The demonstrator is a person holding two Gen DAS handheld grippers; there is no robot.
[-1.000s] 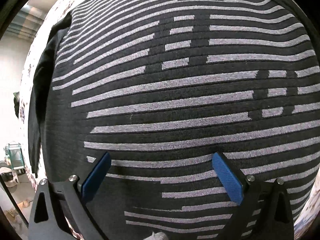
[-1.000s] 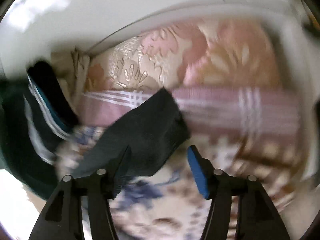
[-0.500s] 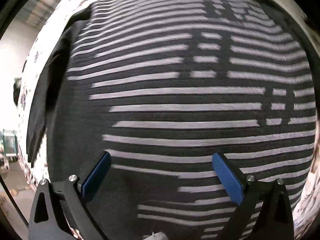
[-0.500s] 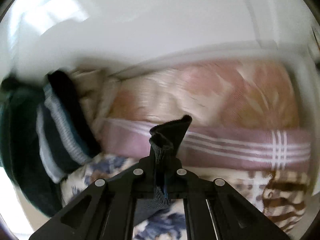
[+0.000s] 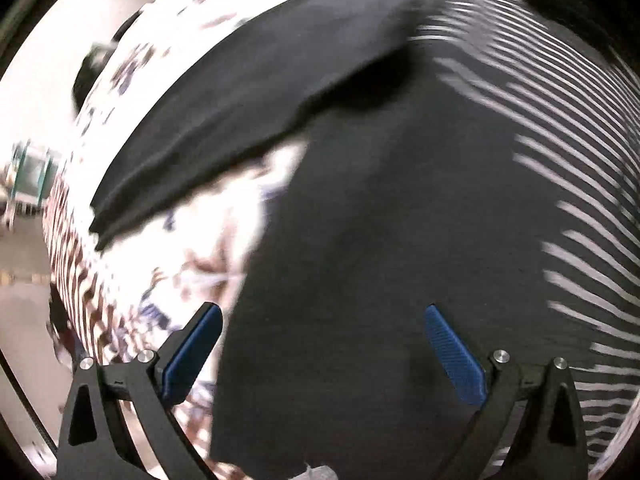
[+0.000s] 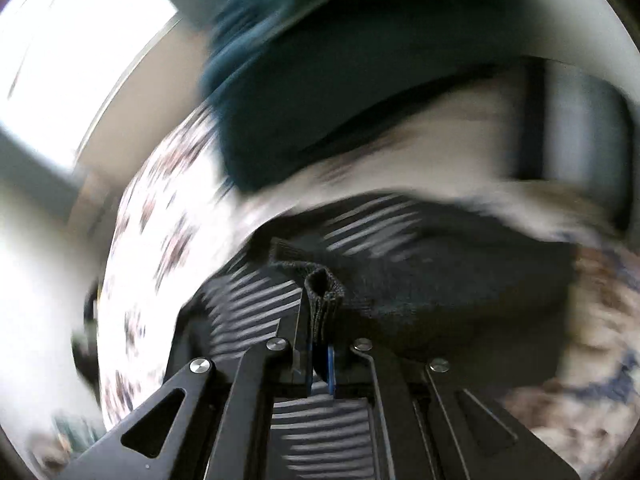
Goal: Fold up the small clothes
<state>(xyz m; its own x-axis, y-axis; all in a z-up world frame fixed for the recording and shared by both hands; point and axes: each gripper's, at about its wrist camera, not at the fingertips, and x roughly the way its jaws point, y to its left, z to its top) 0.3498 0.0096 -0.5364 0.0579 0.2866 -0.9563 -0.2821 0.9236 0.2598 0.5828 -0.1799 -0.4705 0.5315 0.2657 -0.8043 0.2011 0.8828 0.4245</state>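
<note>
A dark sweater (image 5: pixel 380 220) with pale grey stripes lies spread on a floral bedspread (image 5: pixel 192 240). Its left sleeve (image 5: pixel 248 92) stretches up and left from the body. My left gripper (image 5: pixel 320 352) is open and empty, just above the sweater's plain dark side near its left edge. My right gripper (image 6: pixel 320 344) is shut on the dark cuff (image 6: pixel 324 292) of the other sleeve and holds it over the striped sweater body (image 6: pixel 248 312). The right wrist view is blurred by motion.
A dark teal garment (image 6: pixel 320 92) lies on the bedspread (image 6: pixel 160 216) beyond the sweater. A bright window (image 6: pixel 80 60) is at the upper left. The bed's edge and the floor (image 5: pixel 20 300) are at the left.
My right gripper shut on the sleeve cuff and swung left, carrying it over the sweater body. My left gripper moved left from the striped chest to the sweater's plain side edge.
</note>
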